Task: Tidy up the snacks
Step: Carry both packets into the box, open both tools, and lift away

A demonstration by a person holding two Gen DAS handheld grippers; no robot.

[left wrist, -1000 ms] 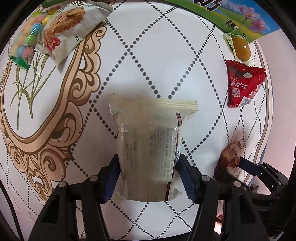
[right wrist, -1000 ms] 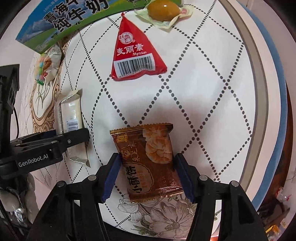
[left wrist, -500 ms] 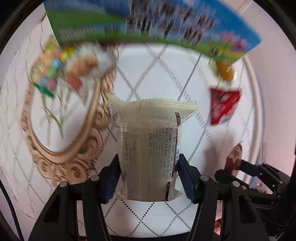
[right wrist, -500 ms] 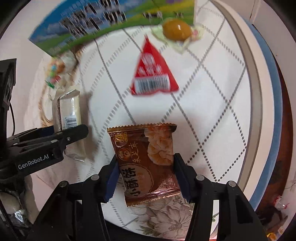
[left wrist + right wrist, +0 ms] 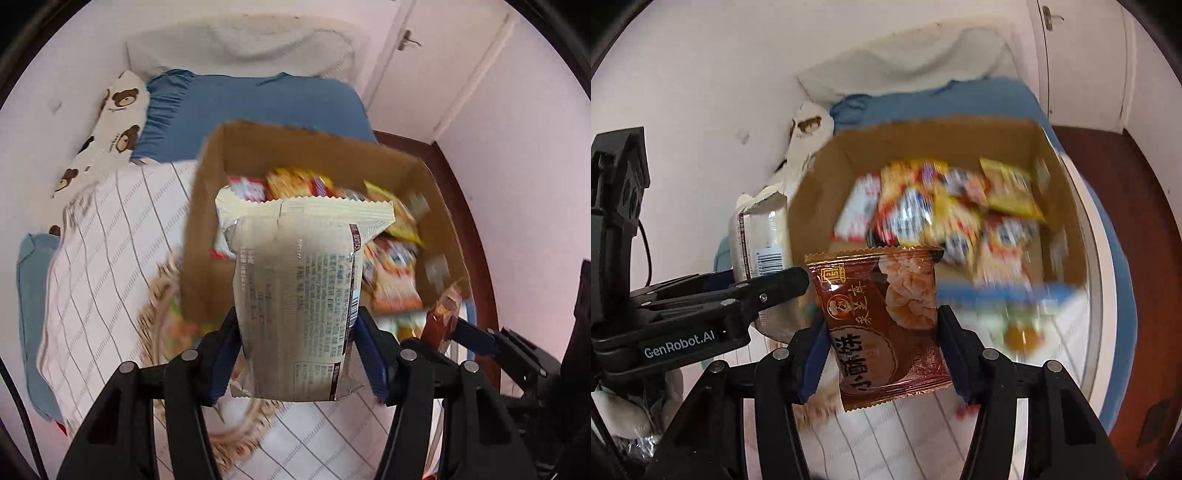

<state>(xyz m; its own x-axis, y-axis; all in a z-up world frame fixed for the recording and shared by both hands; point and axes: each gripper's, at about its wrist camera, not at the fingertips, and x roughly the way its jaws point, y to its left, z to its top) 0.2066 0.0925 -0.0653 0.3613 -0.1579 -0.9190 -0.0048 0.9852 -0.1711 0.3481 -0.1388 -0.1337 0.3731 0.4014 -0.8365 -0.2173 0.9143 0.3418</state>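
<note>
Both grippers carry a snack packet in the air in front of an open cardboard box. On the left gripper (image 5: 297, 354), the blue pads press on the two long sides of a cream packet (image 5: 299, 288), which stands upright between them with its crimped top edge up and its printed back seam facing the camera. From the right wrist view this same cream packet (image 5: 762, 236) shows side-on, just left of the box wall, with a barcode on its edge and the left gripper's black finger reaching across below it. The right gripper (image 5: 882, 356) is clamped on a brown packet (image 5: 882, 325), printed with a pale biscuit and large characters; its pads bear on the packet's left and right edges, and the packet leans slightly. In the left wrist view the brown packet (image 5: 445, 314) appears edge-on at the lower right, pinched at the tip of the right gripper's fingers. The cardboard box (image 5: 207, 206) stands on a round table with a white cloth (image 5: 332, 443) patterned in lines, and it already holds a loose heap of packets (image 5: 942, 210) in red, yellow and white, blurred in both views. Both held packets sit near the box's near wall. Behind the box lie a blue bedcover (image 5: 258, 103) and a pillow printed with bears (image 5: 110, 122).
</note>
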